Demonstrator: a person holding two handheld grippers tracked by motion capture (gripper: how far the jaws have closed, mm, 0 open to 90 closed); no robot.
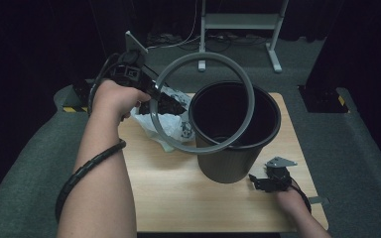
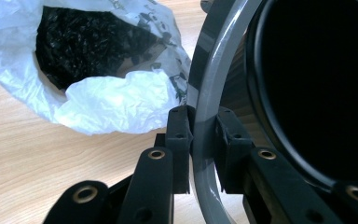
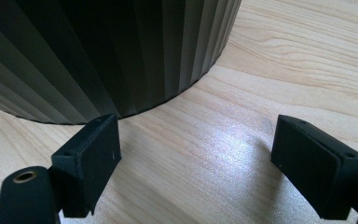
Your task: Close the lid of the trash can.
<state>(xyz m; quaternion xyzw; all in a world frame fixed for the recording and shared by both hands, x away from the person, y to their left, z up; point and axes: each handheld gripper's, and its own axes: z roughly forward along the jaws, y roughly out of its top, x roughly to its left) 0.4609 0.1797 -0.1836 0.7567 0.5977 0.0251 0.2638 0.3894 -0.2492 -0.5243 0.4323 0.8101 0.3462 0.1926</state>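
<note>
The left tool [image 1: 151, 94] pinches the grey ring [image 1: 202, 102], holding it up over the bin [image 1: 234, 131] on the desk [image 1: 178, 193]. The right tool [image 1: 270, 182] waits wide open beside the bin, holding nothing.

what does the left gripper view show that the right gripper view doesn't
Left gripper view alone: the left tool shut on the grey ring, the bin's dark mouth behind it, and the white plastic bag with black crumpled material inside.

Right gripper view alone: the right tool with its jaws apart and nothing between them, low over the table beside the foot of the bin.

Shared: the ribbed bin and the wooden table.
</note>
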